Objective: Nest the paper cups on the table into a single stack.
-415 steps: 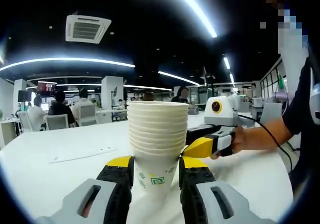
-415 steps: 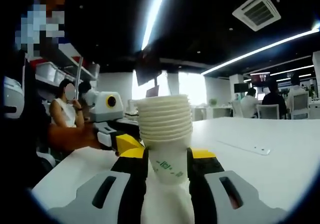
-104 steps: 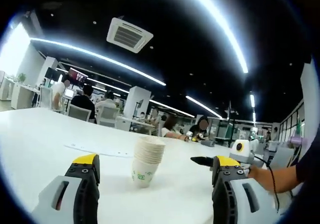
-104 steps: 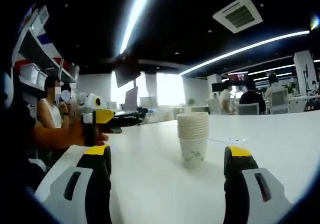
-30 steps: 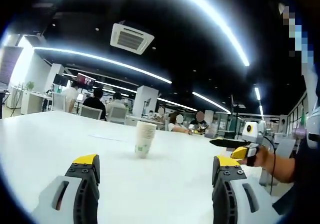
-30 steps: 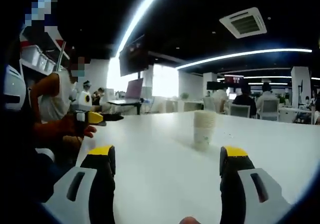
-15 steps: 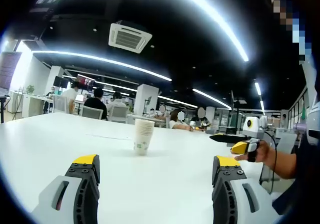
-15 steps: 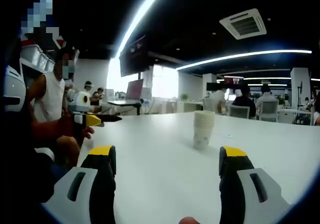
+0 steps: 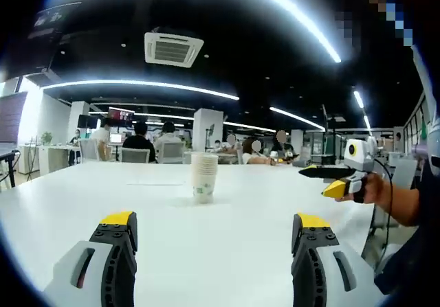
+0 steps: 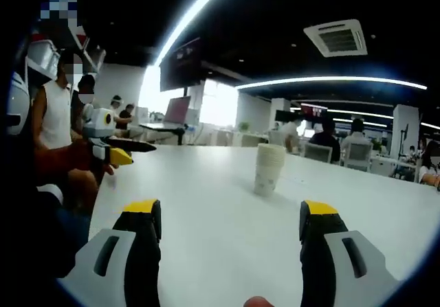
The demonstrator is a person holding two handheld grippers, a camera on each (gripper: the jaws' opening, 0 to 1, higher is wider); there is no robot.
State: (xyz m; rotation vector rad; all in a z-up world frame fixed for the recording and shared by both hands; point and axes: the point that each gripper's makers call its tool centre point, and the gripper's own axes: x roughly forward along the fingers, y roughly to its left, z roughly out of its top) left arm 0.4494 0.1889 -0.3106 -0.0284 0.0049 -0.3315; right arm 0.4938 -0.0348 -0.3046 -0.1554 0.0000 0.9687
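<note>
Now the stack of paper cups [image 9: 204, 177] is seen upright on the white table [image 9: 62, 204], well in from its edges and well apart from both tools. The left gripper [image 9: 214, 228] is held back over the near edge with its jaws spread wide and nothing between them; the right gripper [image 10: 227, 215] is likewise held wide apart, clear of the stack.

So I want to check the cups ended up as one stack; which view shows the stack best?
The left gripper view: the cup stack stands upright near centre, its rims and green print clear. The right gripper view shows the same stack, smaller and blurrier.
</note>
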